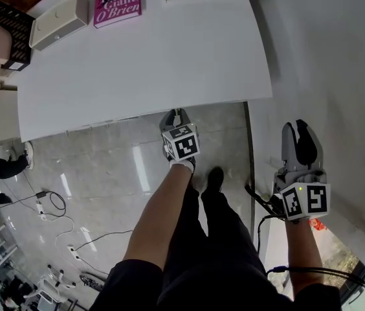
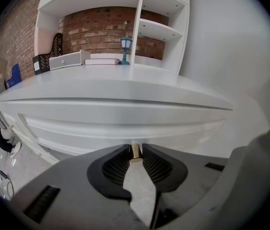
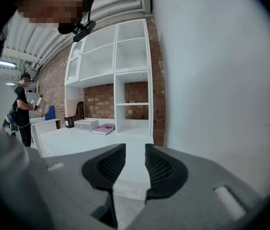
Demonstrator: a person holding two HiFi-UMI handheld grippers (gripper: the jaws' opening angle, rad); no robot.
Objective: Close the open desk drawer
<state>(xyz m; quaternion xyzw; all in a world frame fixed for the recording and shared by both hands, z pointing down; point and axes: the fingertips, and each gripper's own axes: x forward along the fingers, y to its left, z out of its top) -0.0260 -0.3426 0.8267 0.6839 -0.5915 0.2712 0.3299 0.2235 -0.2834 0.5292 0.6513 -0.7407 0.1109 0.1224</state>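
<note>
- My left gripper (image 1: 175,116) sits at the lower middle edge of the white desk (image 1: 150,63) in the head view, its marker cube just below it.
- In the left gripper view its jaws are pinched together on a small brass knob (image 2: 135,152), with both ribbed pads pressing the knob's sides at the lower centre of the frame.
- The knob stands out from the white drawer front (image 2: 120,126), which runs across the middle of that view directly under the desk top.
- I cannot tell from any view whether the drawer is fully in or a little out. From the head view its front lies beneath the desk's near edge.
- My right gripper (image 1: 296,129) is at the right of the head view, well apart from the desk edge and in front of the white wall (image 1: 325,57).
- In the right gripper view the right gripper's jaws stand apart with nothing between the pads. Only the far desk surface shows through the gap.
- On the desk's far side, at the upper left of the head view, lie a pink book (image 1: 118,2), a white box (image 1: 58,19) and a black file rack (image 1: 11,28).
- The left gripper view shows a small blue lamp (image 2: 126,45) at the upper centre, beside a white shelf unit (image 2: 159,30) backed by a brick wall (image 2: 96,25).
- A person (image 3: 22,107) stands at the left edge of the right gripper view.
- Cables (image 1: 53,203) trail across the glossy floor at the lower left of the head view.
</note>
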